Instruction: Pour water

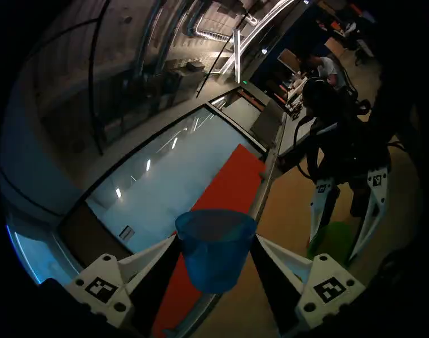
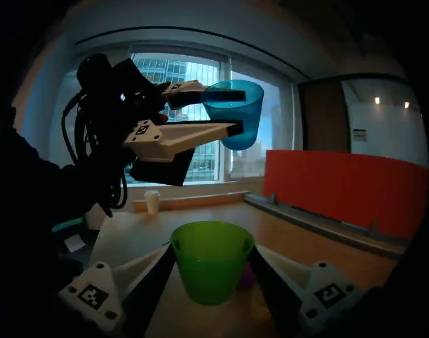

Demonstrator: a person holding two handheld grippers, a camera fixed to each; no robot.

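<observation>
1. Guessing early days on the pour. No stream to spot anywhere, and can't make out water in either cup, so calling the actual tipping not done yet.
2. Counting the grabbing part as done. Got a see-through blue plastic cup (image 1: 215,256) in the left gripper (image 1: 216,239) and a bright green plastic cup (image 2: 211,265) in the right gripper (image 2: 212,250).
3. From the right gripper view, seeing the blue cup held up high in front of the window (image 2: 175,73). Close to upright with only a slight lean, higher than the green one and well apart from it.
4. Left gripper: opened only as far as the blue cup lets it, then squeezed in on the upper half, one finger each side. Touching nothing else, as far as the views go.
5. Right gripper: same deal, fingers pressed on both sides of the green cup just under the rim. Sitting low over the light wooden table (image 2: 304,248). Can't tell whether resting on it or hanging just off it.
6. Left to do, by my guess: getting the blue rim over the green mouth, tipping it, then levelling back out. Probably worth closing that gap first to dodge splashing.
7. Also around: a red partition (image 2: 349,186) along the far edge of the table, plus a small white paper cup (image 2: 152,201) back by the window. Both well clear of the action.
</observation>
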